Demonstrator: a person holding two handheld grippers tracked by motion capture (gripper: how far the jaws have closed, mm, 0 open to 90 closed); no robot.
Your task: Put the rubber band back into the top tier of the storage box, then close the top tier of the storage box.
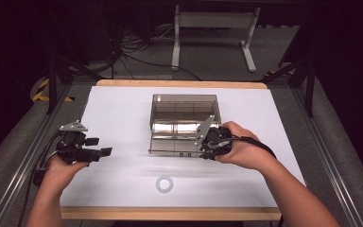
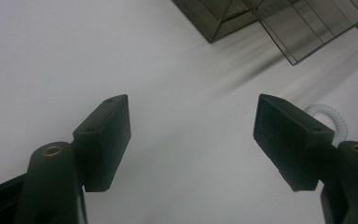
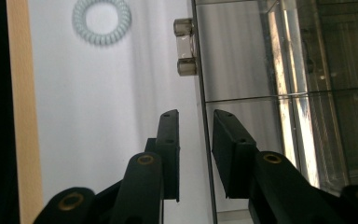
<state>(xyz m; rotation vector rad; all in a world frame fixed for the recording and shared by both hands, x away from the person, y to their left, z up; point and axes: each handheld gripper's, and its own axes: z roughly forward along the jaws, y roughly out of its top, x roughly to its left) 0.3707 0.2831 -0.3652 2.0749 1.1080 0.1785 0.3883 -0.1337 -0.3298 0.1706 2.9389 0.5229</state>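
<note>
Right gripper (image 3: 196,140), jaws slightly parted, straddles the open box lid (image 3: 242,70) edge for handling; left gripper (image 2: 191,135) waits spread.

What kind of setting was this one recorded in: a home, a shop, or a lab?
Most likely a lab or recording rig. A white work table with a wooden edge sits between metal frame rails, loose cables trail over the grey floor behind it, and the surroundings are dark. A clear plastic box is the workpiece.
</note>
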